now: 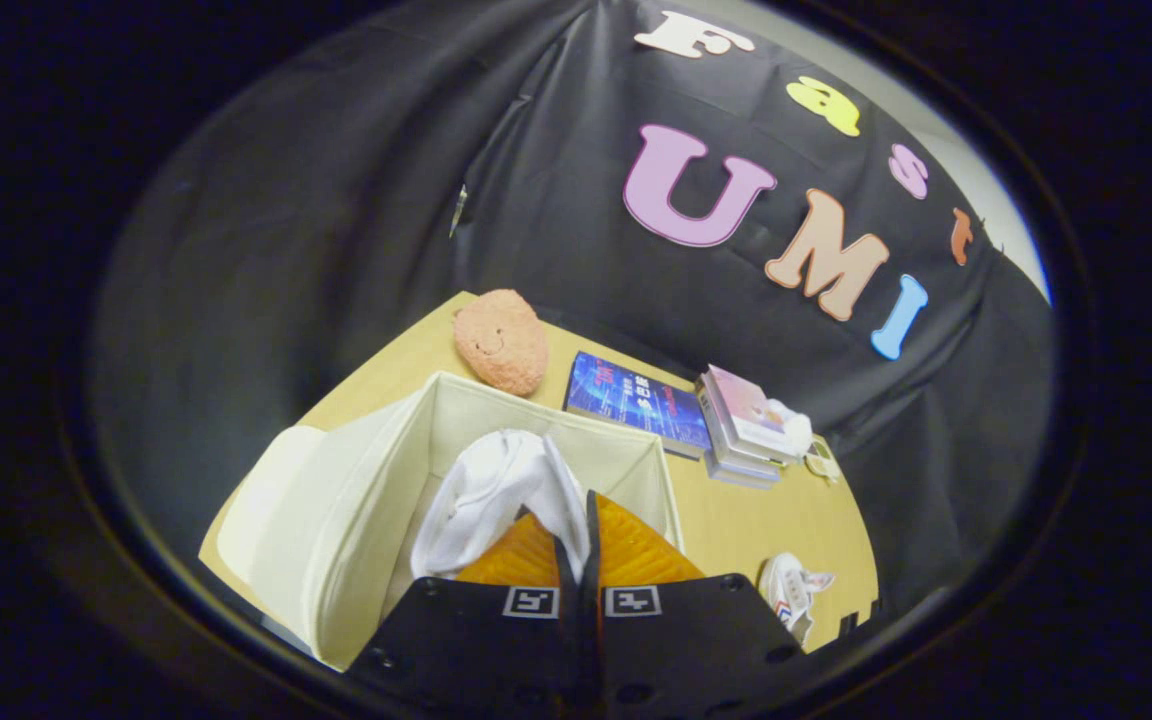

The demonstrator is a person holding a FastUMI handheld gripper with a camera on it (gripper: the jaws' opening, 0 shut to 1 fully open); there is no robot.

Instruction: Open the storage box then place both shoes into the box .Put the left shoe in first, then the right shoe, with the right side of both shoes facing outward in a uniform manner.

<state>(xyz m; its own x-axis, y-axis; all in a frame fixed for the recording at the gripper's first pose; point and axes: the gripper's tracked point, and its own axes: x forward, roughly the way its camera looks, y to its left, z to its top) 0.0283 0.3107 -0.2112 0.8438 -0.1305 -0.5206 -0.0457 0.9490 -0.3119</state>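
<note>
My gripper hangs above the open cream storage box, its two fingers pressed close together. They pinch the edge of a white shoe, which dangles from them down into the box's opening. The box's lid is folded out to the left side. A second white shoe with red and blue marks lies on the wooden table, to the right of the box and of my fingers. The box's floor is hidden behind the held shoe and the fingers.
Beyond the box sits a pink plush toy. A blue book lies flat beside it, and a stack of books with a small white object on top stands further right. Black cloth walls the table's far sides.
</note>
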